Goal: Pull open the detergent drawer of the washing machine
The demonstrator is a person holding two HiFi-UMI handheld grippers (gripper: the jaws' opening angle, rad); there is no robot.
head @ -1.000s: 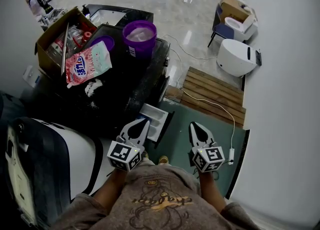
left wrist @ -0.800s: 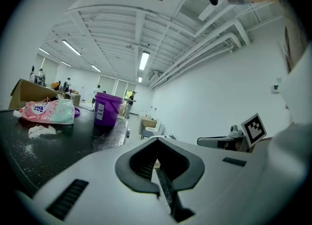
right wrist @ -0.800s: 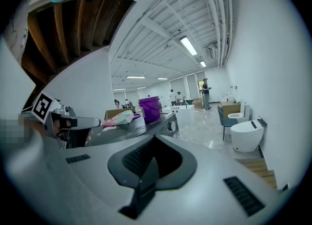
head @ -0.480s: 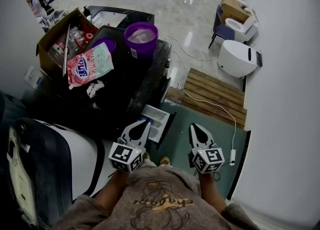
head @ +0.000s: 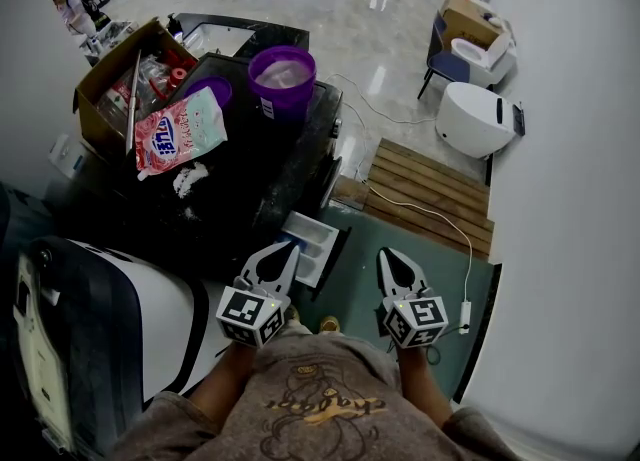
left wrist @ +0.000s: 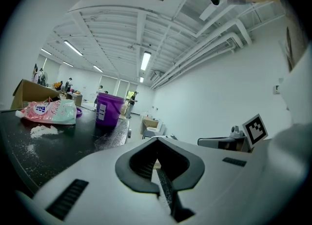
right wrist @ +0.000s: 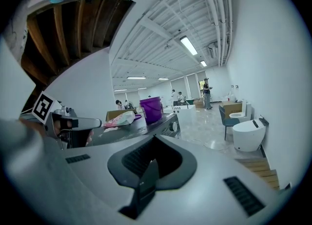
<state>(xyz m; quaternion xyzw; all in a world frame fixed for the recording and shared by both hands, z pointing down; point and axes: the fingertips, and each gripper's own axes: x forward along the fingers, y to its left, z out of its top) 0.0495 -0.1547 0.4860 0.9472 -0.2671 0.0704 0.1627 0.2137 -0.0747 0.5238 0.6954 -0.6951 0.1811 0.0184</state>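
The detergent drawer stands open at the front of the washing machine, my left tongs closed and empty just beside that drawer, my right tongs closed and empty farther from it.

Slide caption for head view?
Detergent drawer stands open on the washing machine; left gripper and right gripper hover shut, empty, near it.

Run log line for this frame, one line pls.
detergent drawer: standing out of washing machine front | left gripper: shut, empty, tip near drawer | right gripper: shut, empty, apart from drawer
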